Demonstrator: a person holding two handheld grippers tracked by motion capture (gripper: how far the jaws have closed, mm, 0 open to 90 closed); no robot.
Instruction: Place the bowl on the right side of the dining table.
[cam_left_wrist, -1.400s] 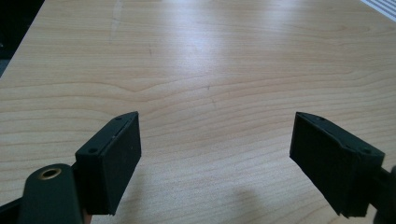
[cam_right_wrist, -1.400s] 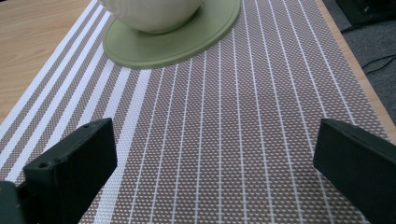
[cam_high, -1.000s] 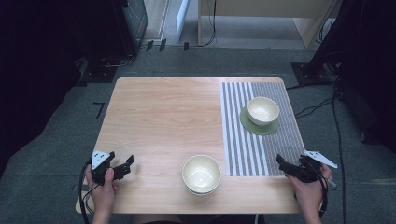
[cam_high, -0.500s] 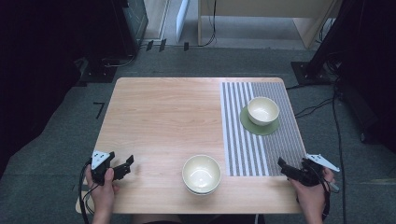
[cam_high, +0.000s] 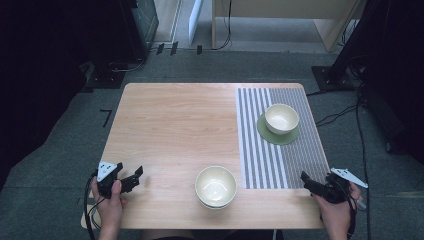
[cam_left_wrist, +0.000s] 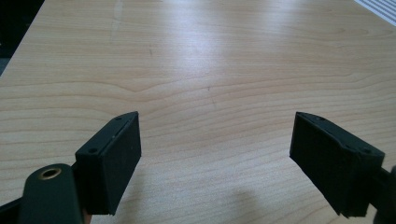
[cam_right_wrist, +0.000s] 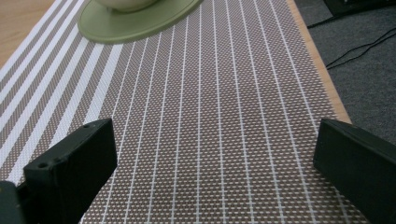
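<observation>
On the wooden counter (cam_high: 175, 130), a cream bowl (cam_high: 215, 186) sits near the front edge, at about 6 o'clock from the counter's middle, between the two grippers and touched by neither. It stands on bare wood, just left of the striped placemat (cam_high: 280, 165) that covers the counter's right portion.

The left gripper (cam_high: 131, 180) rests at the front left corner, roughly 8 o'clock from the counter's middle, held in the person's left hand (cam_high: 110, 202). Its jaws are spread wide and point toward 3 o'clock, in the direction of the cream bowl, with nothing between them. In the left gripper view the left gripper (cam_left_wrist: 215, 154) shows only bare wood grain in the gap between its jaws.

The right gripper (cam_high: 309, 181) sits at the front right corner, about 4 o'clock from the middle, gripped by the right hand (cam_high: 337, 207). Its jaws are likewise spread apart and hold nothing, hovering over the near end of the placemat. In the right gripper view the right gripper (cam_right_wrist: 215, 168) looks along the mat's stripes.

A second bowl (cam_high: 281, 118) stands on a green saucer (cam_high: 278, 136) toward 2 o'clock on the placemat, well apart from both grippers. The saucer (cam_right_wrist: 140, 21) shows at the top of the right gripper view, with the bowl's base (cam_right_wrist: 123, 4) upon it.
</observation>
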